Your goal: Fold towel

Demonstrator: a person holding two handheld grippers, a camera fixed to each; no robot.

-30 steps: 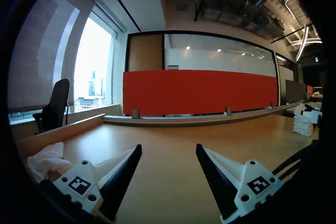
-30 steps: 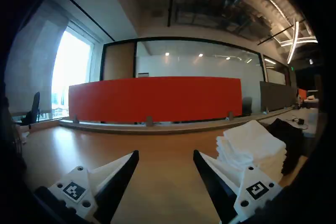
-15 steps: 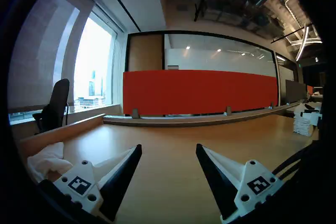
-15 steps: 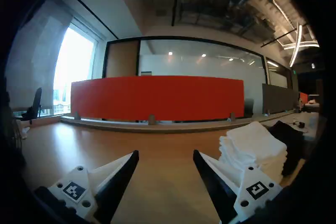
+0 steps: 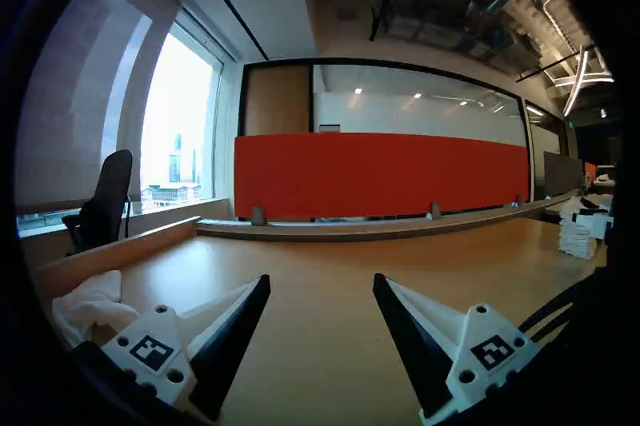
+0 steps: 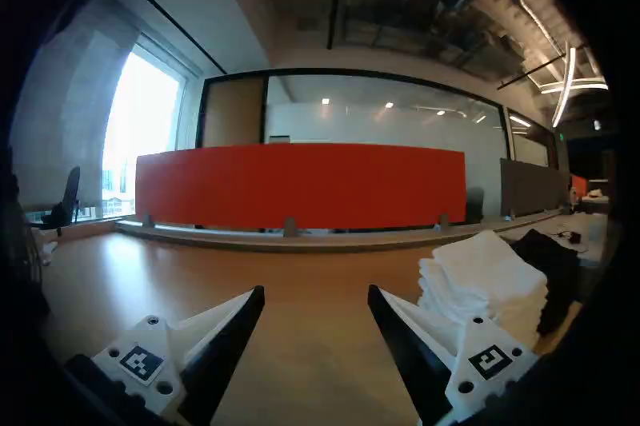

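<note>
In the left gripper view a crumpled white towel (image 5: 90, 308) lies on the wooden table (image 5: 336, 274) at the far left, just beside my left gripper's left finger. My left gripper (image 5: 320, 286) is open over bare wood with nothing between its fingers. A stack of folded white towels (image 6: 488, 282) sits at the right in the right gripper view, close behind the right finger, and appears small and far off as a stack (image 5: 578, 236) in the left gripper view. My right gripper (image 6: 314, 294) is open and holds nothing.
A red divider panel (image 5: 380, 174) runs along the table's far edge. A black office chair (image 5: 102, 206) stands by the window at the left. Dark cloth (image 6: 552, 262) lies behind the towel stack. Bare wood (image 6: 312, 282) stretches ahead of both grippers.
The right gripper view has shifted slightly, so the towel stack and panel sit a little differently. The left gripper has held still. Both grippers stayed open.
</note>
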